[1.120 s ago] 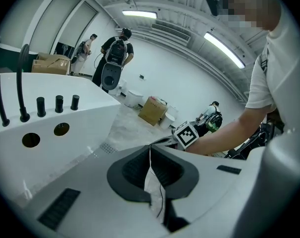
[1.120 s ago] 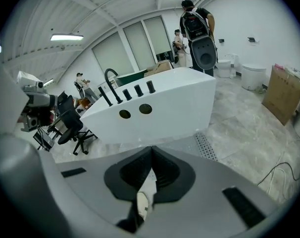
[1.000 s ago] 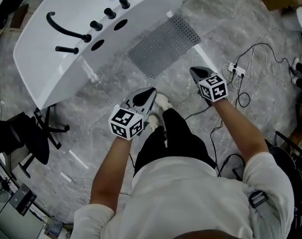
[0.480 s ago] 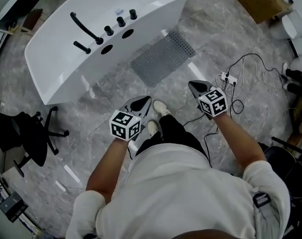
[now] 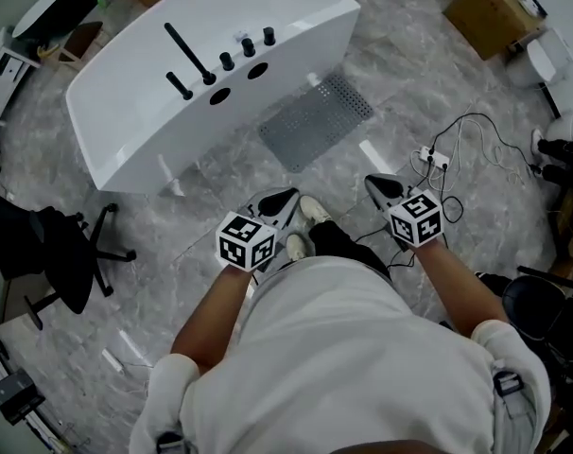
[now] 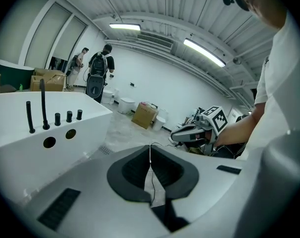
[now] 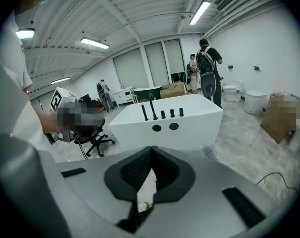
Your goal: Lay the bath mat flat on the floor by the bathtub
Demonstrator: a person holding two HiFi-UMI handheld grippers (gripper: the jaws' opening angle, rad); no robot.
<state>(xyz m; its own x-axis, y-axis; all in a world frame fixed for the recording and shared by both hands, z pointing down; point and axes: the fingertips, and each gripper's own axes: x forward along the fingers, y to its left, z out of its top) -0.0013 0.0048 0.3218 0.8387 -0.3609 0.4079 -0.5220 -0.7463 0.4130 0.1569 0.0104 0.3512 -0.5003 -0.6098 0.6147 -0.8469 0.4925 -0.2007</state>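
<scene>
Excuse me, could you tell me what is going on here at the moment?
A person stands on the grey floor with a tool in each hand. The left tool and the right tool are both shut, with nothing between their jaws. The grey bath mat lies flat on the floor right beside the white bathtub, apart from both tools. Judging by that, the mat looks already laid.
</scene>
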